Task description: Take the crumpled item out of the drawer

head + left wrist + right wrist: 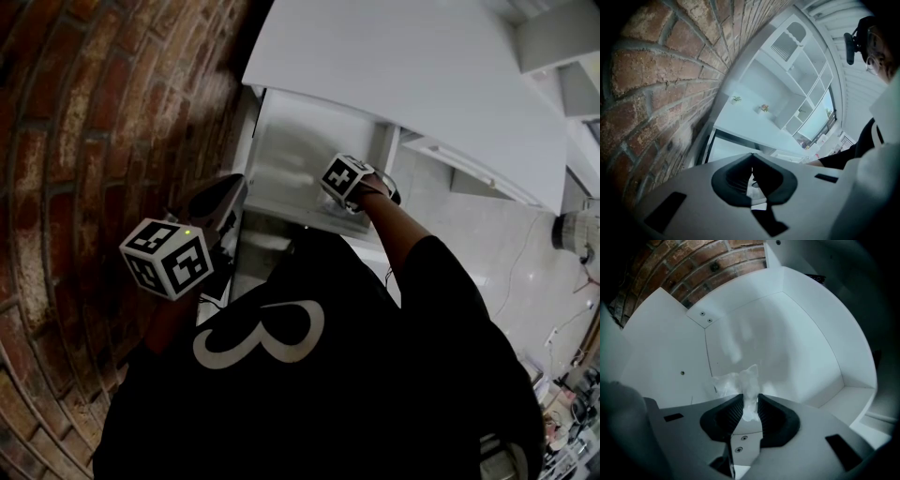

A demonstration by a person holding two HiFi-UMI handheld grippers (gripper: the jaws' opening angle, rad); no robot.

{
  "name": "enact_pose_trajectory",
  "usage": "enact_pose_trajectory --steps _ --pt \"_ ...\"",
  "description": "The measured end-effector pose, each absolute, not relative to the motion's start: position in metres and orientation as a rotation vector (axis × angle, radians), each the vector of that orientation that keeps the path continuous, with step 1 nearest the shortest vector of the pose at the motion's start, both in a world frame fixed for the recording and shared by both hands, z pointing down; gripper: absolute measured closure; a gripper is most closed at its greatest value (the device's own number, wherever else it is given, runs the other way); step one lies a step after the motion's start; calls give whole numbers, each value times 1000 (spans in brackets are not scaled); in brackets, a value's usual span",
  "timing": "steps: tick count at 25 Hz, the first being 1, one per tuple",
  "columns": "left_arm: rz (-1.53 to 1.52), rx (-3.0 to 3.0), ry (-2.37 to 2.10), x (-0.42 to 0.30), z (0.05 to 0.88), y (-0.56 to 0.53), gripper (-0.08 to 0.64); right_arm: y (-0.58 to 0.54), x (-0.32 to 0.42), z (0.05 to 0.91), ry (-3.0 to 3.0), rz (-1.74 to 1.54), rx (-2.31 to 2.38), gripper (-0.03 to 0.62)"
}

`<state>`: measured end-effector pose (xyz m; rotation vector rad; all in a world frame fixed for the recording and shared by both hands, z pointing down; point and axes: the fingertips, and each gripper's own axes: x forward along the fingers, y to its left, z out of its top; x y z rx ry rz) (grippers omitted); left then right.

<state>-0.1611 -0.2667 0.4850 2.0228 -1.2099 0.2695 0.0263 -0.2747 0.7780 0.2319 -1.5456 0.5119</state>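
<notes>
The crumpled item (742,380), a pale, translucent wad, sits in the white drawer (797,348) near its back left corner. In the right gripper view my right gripper (750,405) is shut on the wad, whose lower end is pinched between the dark pads. From the head view the right gripper (351,182) reaches down into the open drawer (291,155), and the wad itself is hidden there. My left gripper (228,195) hangs by the brick wall, left of the drawer. Its jaws are shut with nothing in them (752,163).
A brick wall (75,141) runs along the left. The white countertop (403,66) overhangs the drawer's far end. The pale floor (487,244) at the right carries a cable. White shelving (797,89) stands beyond the counter.
</notes>
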Motion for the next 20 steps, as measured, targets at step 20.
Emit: enact_pose_trajectory --steps 20 --pt "247 2081 -1190 -144 453 -260 557 -284 -12 677 -1963 662 425 492"
